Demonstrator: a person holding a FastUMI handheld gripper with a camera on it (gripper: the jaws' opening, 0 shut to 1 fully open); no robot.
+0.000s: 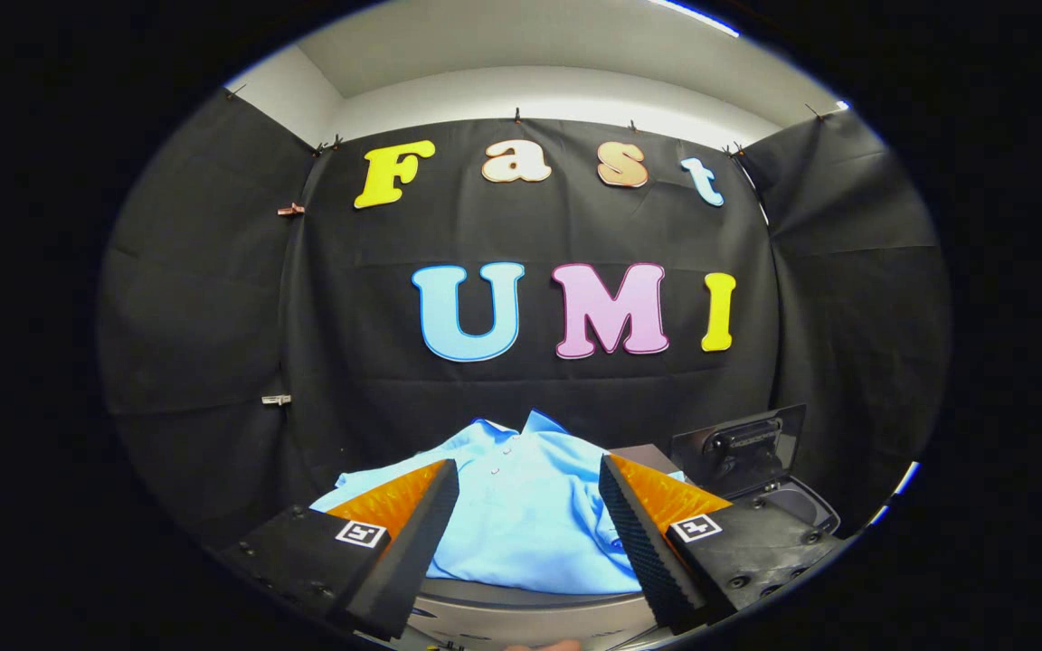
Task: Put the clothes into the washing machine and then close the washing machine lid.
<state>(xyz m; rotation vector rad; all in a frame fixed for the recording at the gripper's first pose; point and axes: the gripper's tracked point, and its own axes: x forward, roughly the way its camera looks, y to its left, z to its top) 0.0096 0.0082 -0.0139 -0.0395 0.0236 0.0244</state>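
A light blue shirt (521, 506) with small buttons lies crumpled on a grey surface (521, 608), just ahead of and between my fingers. My gripper (528, 484) is open, its fingers spread wide either side of the shirt and touching nothing. To the right, beyond the right finger, the washing machine's dark lid (743, 448) stands raised and tilted back, with a handle on its face. Below it shows part of the machine's dark rim (801, 506). The drum opening is hidden behind the right finger.
Black cloth walls enclose the booth behind and on both sides. Small clips (290, 210) hang on the left wall. A white ceiling runs above the cloth.
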